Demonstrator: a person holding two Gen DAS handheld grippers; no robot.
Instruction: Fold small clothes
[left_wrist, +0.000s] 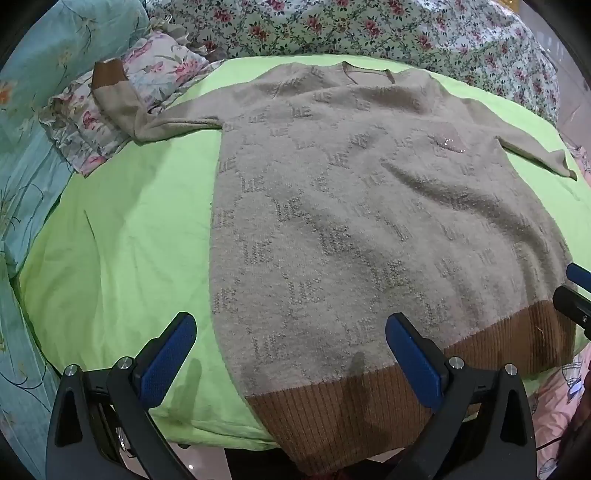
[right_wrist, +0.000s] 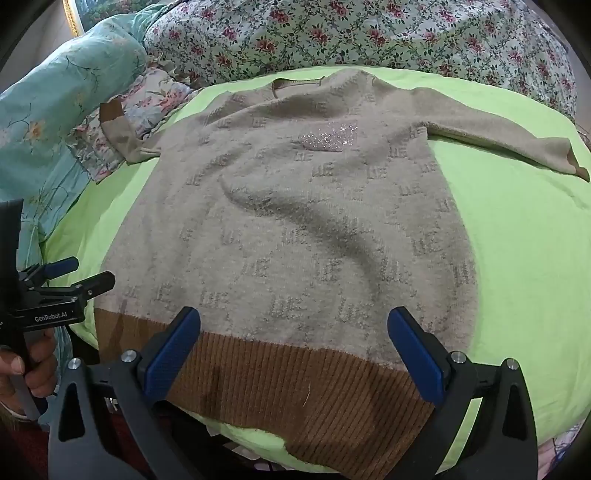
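Overhead, both grippers' fingers (left_wrist: 170, 354) spread wide, tilted toward sweater (left_wrist: 369, 206).

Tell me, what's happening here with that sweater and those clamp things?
A person holds two tools over a beige knitted sweater with a brown ribbed hem, spread flat, front up, on a lime-green sheet, ready for folding. The left hand-held gripper and the right hand-held gripper both hover open near the hem, gripping nothing. One sleeve lies over a floral pillow; the other stretches out sideways. No fold is made yet.
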